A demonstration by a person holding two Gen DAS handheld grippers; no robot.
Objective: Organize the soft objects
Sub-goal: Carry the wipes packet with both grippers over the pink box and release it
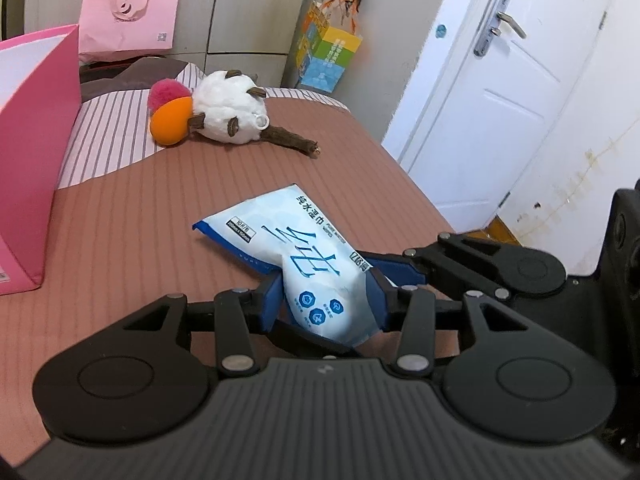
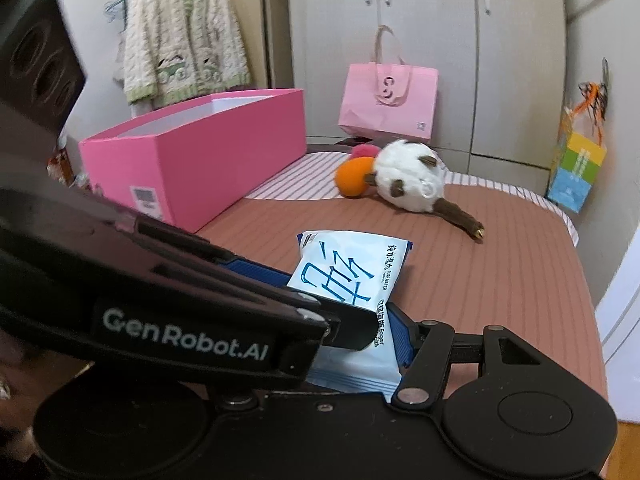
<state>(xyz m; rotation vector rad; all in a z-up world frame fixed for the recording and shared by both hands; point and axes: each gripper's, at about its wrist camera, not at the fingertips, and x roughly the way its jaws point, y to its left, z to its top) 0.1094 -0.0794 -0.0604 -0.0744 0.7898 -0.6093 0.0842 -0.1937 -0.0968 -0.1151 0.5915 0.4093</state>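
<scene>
A: Left wrist view, left to right, quick. Pink box [image 1: 36,160] at the left edge, standing on the bed [image 1: 160,240]. Pink bag [image 1: 128,12] upper left, against the wardrobe. Plush [image 1: 216,114] upper middle, lying on the bed, well apart from the box.

B: Wipes?

A: Wipes pack [image 1: 296,256] in mid-frame, white and blue, its far end up toward the plush. Left tongs [image 1: 326,300] closed on its near end, blue pads pressed into both sides so the pack is pinched narrow there. Right tongs [image 1: 394,270] come in from the right edge, blue fingers at the same pack.

B: Right one gripping too?

A: Right wrist view: right tongs [image 2: 352,344] have the pack [image 2: 348,276] between the fingers, right pad against its edge. The left finger is hidden behind the left tongs' black arm, so I cannot tell for sure whether it is clamped. Looks like a hold.

B: Rest of that view?

A: Cardigan [image 2: 180,36] hanging upper left. Box [image 2: 200,160] left of centre, open top. Bag [image 2: 388,100] upper middle. Plush [image 2: 404,176] right of centre, beyond the pack. Colourful bag [image 2: 576,168] at the right edge.

B: Pack on the bed?

A: Cannot tell if it touches.
</scene>
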